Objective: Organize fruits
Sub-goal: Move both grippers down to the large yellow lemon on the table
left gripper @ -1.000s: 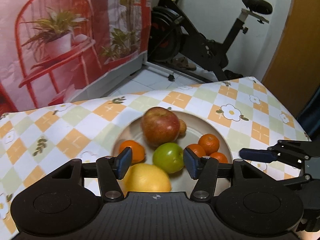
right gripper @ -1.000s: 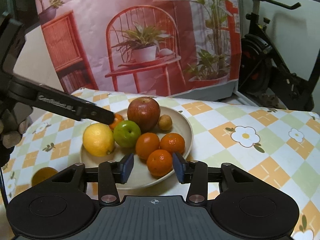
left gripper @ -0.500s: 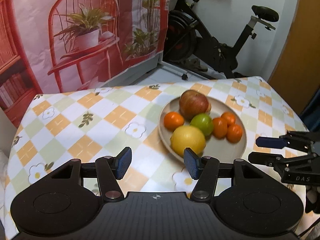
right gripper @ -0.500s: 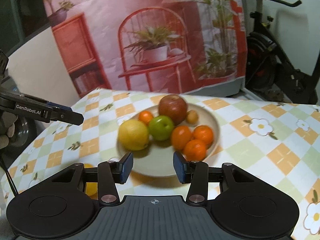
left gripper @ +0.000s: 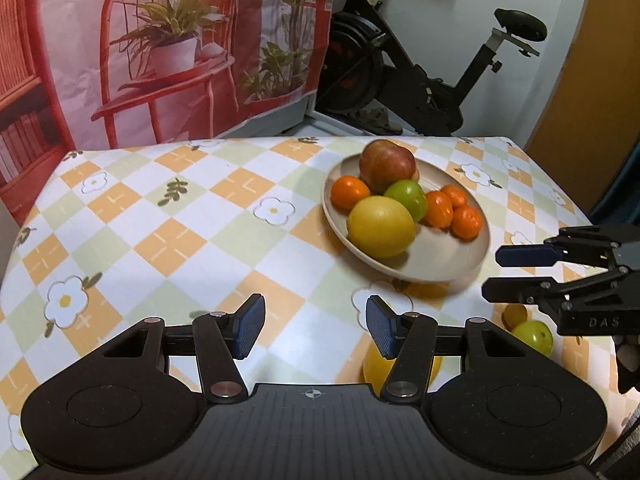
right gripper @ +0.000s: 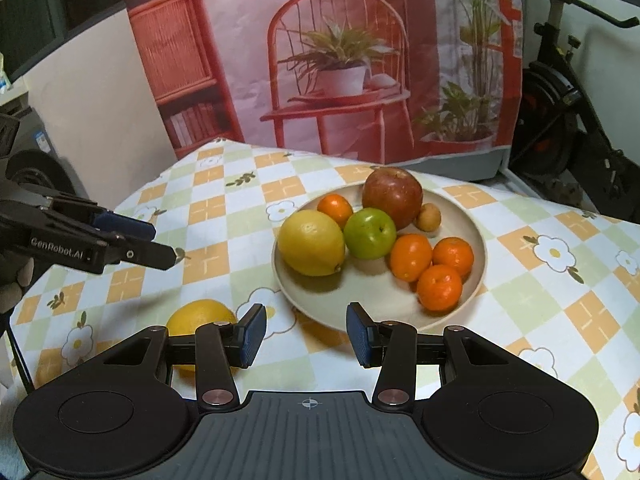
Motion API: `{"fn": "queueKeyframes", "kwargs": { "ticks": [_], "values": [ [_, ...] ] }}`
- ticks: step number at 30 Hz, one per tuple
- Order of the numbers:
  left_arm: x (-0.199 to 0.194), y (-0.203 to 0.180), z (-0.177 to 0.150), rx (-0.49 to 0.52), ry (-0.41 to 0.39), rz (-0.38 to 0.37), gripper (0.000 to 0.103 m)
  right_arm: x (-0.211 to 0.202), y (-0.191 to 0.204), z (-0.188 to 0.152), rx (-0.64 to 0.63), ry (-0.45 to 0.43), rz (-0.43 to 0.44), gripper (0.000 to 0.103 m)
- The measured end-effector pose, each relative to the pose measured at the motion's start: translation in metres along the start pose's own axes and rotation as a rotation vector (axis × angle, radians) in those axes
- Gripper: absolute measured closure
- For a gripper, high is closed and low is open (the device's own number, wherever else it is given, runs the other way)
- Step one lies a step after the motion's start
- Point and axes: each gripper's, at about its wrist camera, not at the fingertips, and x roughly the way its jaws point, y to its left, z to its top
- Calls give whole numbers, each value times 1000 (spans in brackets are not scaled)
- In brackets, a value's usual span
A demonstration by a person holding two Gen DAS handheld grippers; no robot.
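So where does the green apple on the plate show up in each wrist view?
Left wrist: green apple right of centre, upper half, behind the big lemon.
Right wrist: green apple at centre, right of that lemon.
Shared landmark: the red apple behind it.

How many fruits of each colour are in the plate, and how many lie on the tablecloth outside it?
In the plate:
Orange: 4
Yellow: 1
Green: 1
Red: 1
Small tan: 1
On the tablecloth:
Yellow: 1
Green: 1
Small yellowish, partly hidden: 1
Total: 11
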Motion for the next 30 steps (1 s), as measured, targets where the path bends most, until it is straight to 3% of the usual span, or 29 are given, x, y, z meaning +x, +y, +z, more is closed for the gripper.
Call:
{"fn": "queueKeyframes", "kwargs": {
  "ticks": [15,19,23,30],
  "values": [
    [-9,-14,-18,15,-14,-45,45,-18,11,-13,-14,25,13,47],
    [-9,-14,-20,12,-11,-52,45,-17,14,-14,-20,44,23,38],
    [-4,-14,-18,-11,-4,-72,53,-13,21,-13,-50,69,39,36],
    [9,-14,-16,-69,28,-132,54,-2,33,-7,-93,122,69,35]
  ]
}}
